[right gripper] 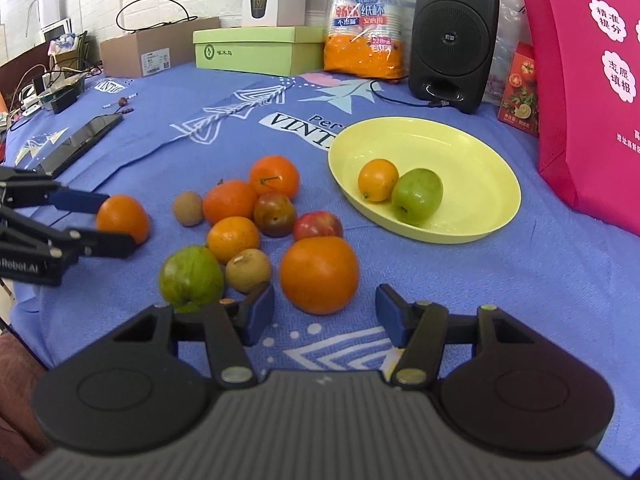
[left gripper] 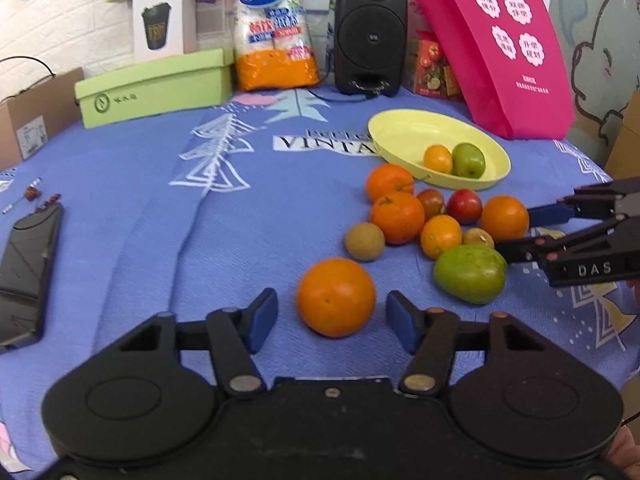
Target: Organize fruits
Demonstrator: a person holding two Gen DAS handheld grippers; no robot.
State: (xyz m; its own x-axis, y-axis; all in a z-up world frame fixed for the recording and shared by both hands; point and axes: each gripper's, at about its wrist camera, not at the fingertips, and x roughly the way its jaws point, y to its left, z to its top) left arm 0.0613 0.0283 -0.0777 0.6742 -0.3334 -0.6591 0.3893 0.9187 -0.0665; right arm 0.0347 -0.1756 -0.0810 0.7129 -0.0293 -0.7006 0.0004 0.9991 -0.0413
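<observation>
Orange fruit (left gripper: 335,297) sits between the left tool (left gripper: 332,320)'s parted, untouching pads.

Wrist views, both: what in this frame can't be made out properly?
Left wrist view: phone cut off by the left edge.
Right wrist view: base of the loose green fruit hidden behind the right gripper.
Right wrist view: red box half hidden by the pink bag; its print too small.

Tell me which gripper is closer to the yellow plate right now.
Right. The right gripper straddles a large orange just short of the yellow plate; the left gripper straddles a lone orange across the fruit pile from it.
</observation>
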